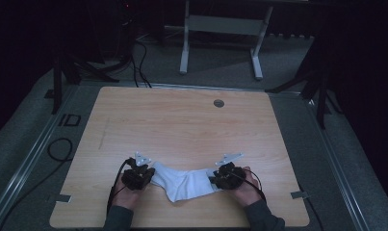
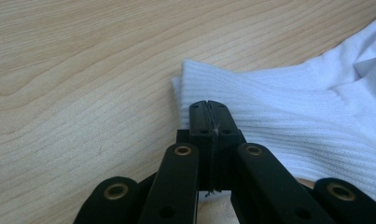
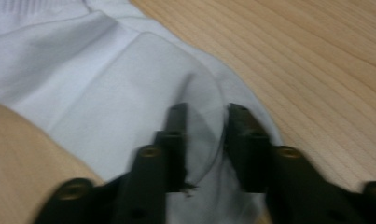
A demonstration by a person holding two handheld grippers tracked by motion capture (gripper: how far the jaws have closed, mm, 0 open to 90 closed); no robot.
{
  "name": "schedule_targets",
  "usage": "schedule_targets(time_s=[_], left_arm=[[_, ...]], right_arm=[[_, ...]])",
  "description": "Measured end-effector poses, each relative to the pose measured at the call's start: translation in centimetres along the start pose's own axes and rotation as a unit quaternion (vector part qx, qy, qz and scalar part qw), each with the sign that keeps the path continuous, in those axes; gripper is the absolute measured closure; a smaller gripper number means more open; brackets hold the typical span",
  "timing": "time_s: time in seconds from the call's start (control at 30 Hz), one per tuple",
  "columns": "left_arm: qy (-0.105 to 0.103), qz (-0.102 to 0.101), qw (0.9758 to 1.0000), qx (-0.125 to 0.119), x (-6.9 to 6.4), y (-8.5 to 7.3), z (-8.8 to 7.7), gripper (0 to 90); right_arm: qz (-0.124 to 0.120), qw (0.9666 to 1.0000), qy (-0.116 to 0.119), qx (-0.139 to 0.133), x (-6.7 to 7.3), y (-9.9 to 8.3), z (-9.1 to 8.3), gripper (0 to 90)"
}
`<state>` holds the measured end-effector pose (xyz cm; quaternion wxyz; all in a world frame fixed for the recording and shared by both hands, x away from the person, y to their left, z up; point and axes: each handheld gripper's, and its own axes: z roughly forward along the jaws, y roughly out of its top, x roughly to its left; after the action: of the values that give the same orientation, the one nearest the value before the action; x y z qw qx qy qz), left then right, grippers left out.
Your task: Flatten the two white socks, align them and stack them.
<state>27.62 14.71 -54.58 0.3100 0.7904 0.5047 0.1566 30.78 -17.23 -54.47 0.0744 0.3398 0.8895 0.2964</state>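
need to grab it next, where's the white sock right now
In the high view the white sock lies near the wooden table's front edge, stretched between the left hand-held gripper and right hand-held gripper.

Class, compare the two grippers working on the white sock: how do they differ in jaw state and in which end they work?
The left gripper has its jaws shut on the ribbed cuff of the white sock; the right gripper has its jaws apart over the smooth toe end. Both sit low at the table.
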Motion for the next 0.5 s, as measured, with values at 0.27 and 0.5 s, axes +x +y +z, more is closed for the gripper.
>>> schedule_targets(time_s=[0.27,0.5], left_arm=[[-0.001,0.001,1.0000,0.000,0.0,0.0,0.0,89.7],[-0.001,0.003,1.0000,0.001,0.0,0.0,0.0,89.7]], right_arm=[[-0.005,0.9999,-0.007,-0.012,0.0,0.0,-1.1,84.7],[-0.003,0.9999,-0.005,-0.016,-0.5,-0.2,-2.0,84.5]])
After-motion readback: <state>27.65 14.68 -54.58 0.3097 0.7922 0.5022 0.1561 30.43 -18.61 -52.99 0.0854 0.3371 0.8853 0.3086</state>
